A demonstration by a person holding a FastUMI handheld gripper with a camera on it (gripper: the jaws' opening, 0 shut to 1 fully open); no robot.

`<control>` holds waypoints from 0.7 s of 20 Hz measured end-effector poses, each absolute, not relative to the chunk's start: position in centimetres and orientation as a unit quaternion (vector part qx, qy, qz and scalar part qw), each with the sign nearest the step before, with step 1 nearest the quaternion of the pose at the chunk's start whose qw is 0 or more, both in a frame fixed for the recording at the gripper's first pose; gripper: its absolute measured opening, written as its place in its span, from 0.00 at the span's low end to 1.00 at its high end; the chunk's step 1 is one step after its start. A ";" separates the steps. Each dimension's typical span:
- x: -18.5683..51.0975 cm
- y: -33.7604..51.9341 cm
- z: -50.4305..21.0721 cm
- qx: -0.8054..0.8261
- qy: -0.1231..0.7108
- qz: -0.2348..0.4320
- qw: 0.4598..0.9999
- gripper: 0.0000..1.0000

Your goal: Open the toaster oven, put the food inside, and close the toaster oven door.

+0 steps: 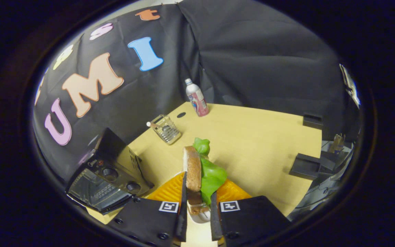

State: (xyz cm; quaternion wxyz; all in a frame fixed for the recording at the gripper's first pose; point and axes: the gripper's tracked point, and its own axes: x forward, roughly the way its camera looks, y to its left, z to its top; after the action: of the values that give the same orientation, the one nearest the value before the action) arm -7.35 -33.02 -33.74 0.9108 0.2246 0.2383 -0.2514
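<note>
A sandwich (pixel 199 171), brown bread with green lettuce, stands on edge between the fingers of my gripper (pixel 198 209), which is shut on it. It is held just above an orange ridged plate (pixel 170 190) that lies under the fingers. The black toaster oven (pixel 110 176) sits on the table to the left of the fingers, close by. Its glass door with the handle faces front and looks closed; two knobs show on its right panel.
Beyond the sandwich, a ribbed glass (pixel 166 128) with a white-tipped stick stands on the wooden table (pixel 259 144). A pink-labelled bottle (pixel 196 97) stands at the far edge. Black blocks (pixel 305 166) lie at the table's right edge.
</note>
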 end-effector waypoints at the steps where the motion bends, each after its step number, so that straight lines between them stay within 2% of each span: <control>1: -7.4 -32.6 -32.7 0.226 0.229 -0.253 0.912 0.30; 8: -7.9 -26.9 -26.9 0.255 0.182 -0.227 0.922 0.29; 14: -8.7 -18.9 -26.0 0.302 0.185 -0.175 0.919 0.29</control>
State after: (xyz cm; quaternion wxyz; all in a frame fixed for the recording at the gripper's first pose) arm -8.72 -18.92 -26.04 0.9186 0.3024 0.1852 -0.1746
